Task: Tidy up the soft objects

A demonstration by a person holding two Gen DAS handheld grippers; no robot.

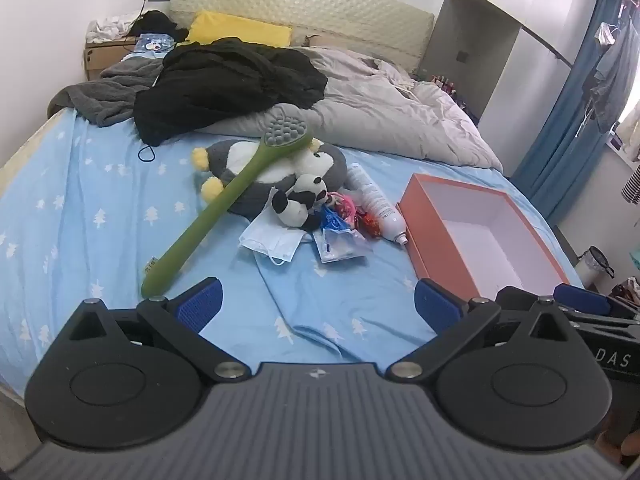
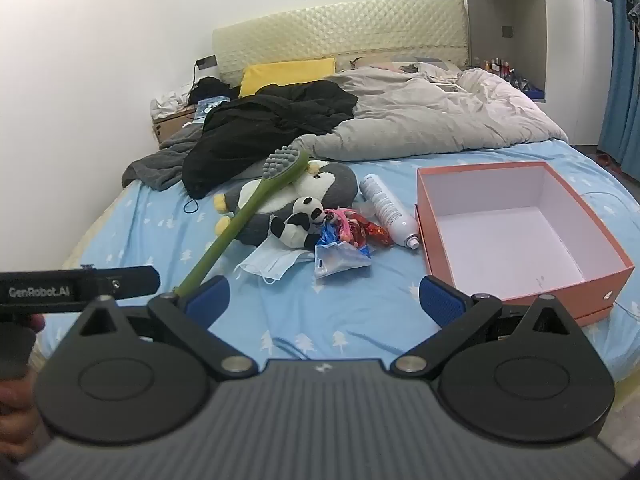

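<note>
A grey and white penguin plush (image 1: 316, 164) (image 2: 320, 184) lies mid-bed with a small panda plush (image 1: 298, 202) (image 2: 300, 222) leaning on its front. A green long-handled brush (image 1: 216, 208) (image 2: 244, 216) rests across the penguin. An open orange box (image 1: 480, 232) (image 2: 600, 280) with a white inside stands to the right. My left gripper (image 1: 318, 308) hovers open over bare sheet, short of the pile. My right gripper (image 2: 324, 300) is also open and holds nothing, with the box at its right finger.
A face mask (image 1: 272, 242) (image 2: 272, 264), plastic packets (image 1: 340, 240) (image 2: 340, 256) and a white spray bottle (image 1: 380, 204) (image 2: 390, 210) lie by the plushes. Black clothes (image 1: 228, 88) (image 2: 272, 120), a grey duvet (image 1: 400, 112) (image 2: 440, 116) and a yellow pillow (image 1: 240, 30) fill the far bed.
</note>
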